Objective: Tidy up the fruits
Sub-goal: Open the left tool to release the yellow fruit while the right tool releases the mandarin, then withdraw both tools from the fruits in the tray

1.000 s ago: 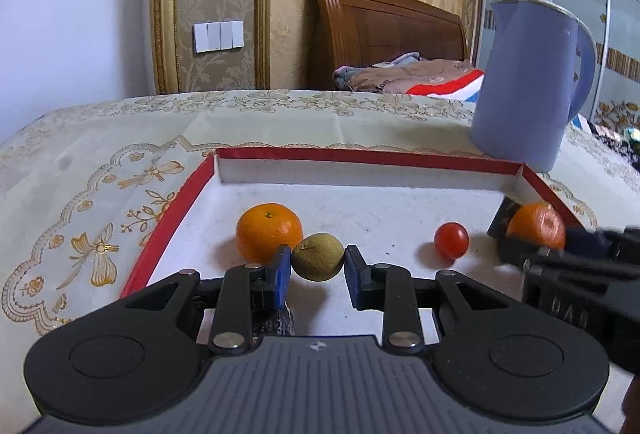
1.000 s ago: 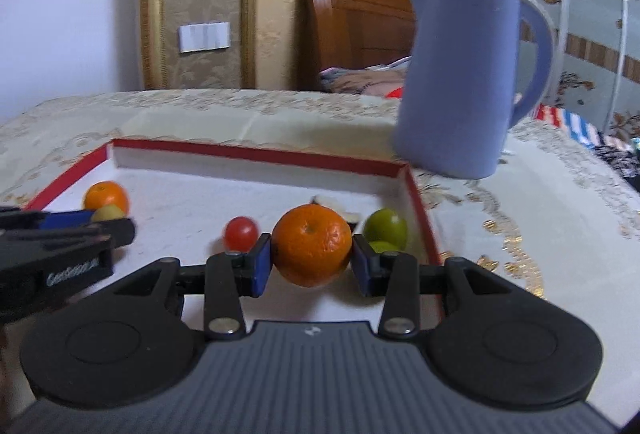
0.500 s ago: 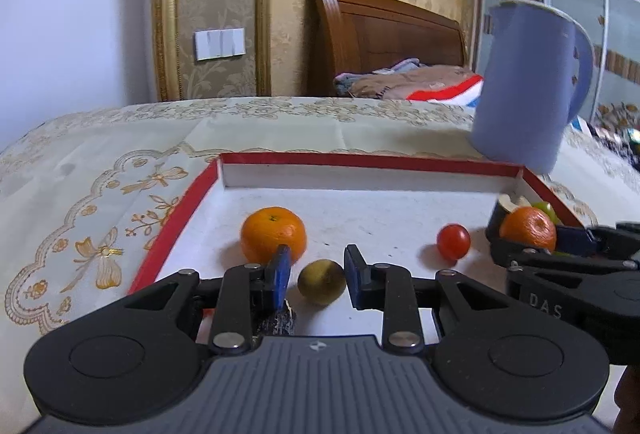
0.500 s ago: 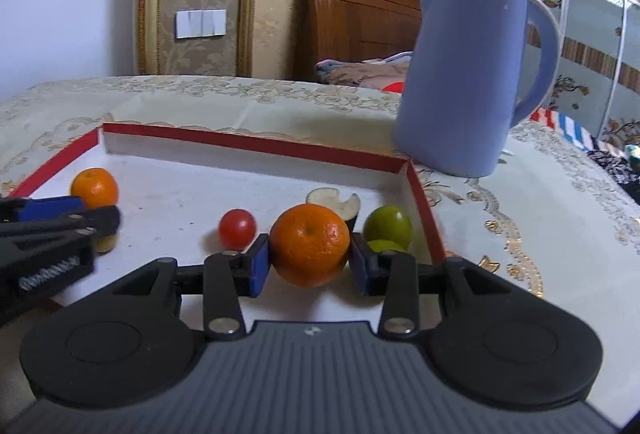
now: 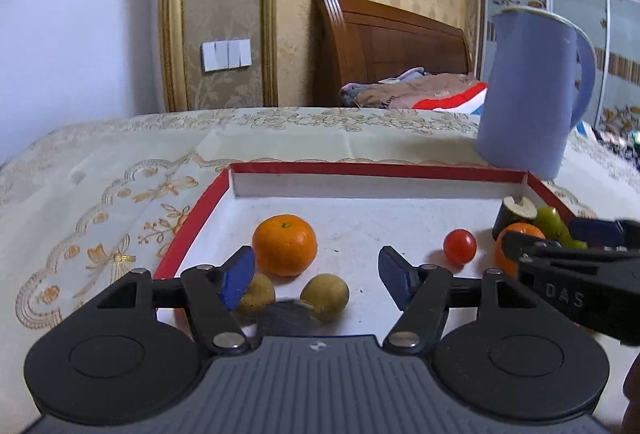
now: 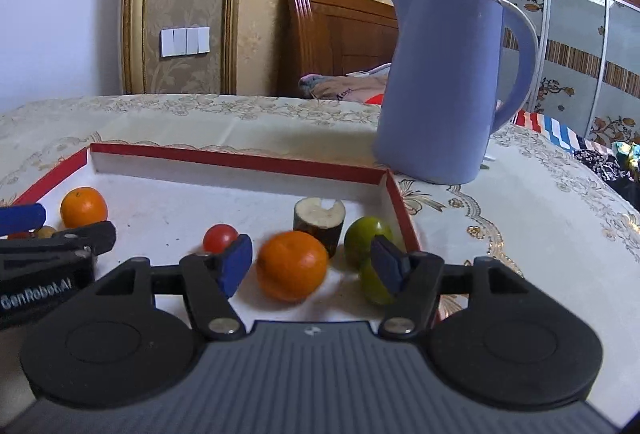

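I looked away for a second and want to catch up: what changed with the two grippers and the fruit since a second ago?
Both grippers opened. The left gripper let go of the small olive-brown round fruit, now lying in the red-rimmed white tray. The right gripper released the orange mandarin, which rests between its open fingers. The red cherry tomato, the other orange mandarin and the blue kettle stayed put.

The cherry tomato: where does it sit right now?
In the right wrist view, the cherry tomato lies in the red-rimmed tray, left of the nearer orange.
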The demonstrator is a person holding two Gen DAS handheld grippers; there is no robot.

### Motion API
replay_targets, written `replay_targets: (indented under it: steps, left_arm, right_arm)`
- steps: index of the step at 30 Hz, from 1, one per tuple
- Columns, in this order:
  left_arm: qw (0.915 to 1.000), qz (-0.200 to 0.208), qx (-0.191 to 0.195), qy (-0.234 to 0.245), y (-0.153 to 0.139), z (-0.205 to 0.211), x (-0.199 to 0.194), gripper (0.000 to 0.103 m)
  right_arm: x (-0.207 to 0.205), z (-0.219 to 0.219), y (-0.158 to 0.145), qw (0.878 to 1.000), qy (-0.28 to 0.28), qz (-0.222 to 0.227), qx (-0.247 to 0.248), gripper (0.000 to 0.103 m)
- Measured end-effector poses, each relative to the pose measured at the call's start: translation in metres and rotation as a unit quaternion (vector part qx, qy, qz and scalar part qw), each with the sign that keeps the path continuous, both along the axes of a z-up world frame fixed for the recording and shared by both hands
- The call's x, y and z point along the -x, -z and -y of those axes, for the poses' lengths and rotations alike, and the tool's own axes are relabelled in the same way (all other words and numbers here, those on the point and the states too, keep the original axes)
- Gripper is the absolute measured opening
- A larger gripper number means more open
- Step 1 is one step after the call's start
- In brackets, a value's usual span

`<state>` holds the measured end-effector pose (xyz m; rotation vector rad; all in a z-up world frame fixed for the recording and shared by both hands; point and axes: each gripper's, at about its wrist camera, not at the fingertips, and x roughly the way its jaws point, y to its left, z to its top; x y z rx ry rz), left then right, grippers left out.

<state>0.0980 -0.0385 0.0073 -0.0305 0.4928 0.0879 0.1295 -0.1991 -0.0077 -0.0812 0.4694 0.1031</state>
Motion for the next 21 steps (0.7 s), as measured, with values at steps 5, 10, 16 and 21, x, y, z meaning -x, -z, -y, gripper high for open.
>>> replay_targets:
  steps: [5, 10, 16, 21]
  left_arm:
    - [0.9998, -0.003, 0.018, -0.004, -0.001, -0.007, 0.003, 0.068]
    - [0.9997, 0.001, 0.024, -0.007, -0.002, -0.011, 0.009, 0.069]
    - [0.9991, 0.010, 0.038, -0.013, -0.004, -0.017, 0.015, 0.075]
    - [0.9992, 0.011, 0.039, -0.009, -0.005, -0.016, 0.020, 0.075]
  right_arm:
    - [0.004, 0.004, -0.001, 1.000, 0.003, 0.004, -0.014, 0.069]
    - [0.014, 0.008, -0.003, 0.999, 0.009, 0.025, -0.024, 0.080]
    - [0.020, 0.013, -0.003, 0.999, 0.012, 0.026, -0.034, 0.082]
    - [0.029, 0.017, -0.003, 0.999, 0.013, 0.029, -0.042, 0.088]
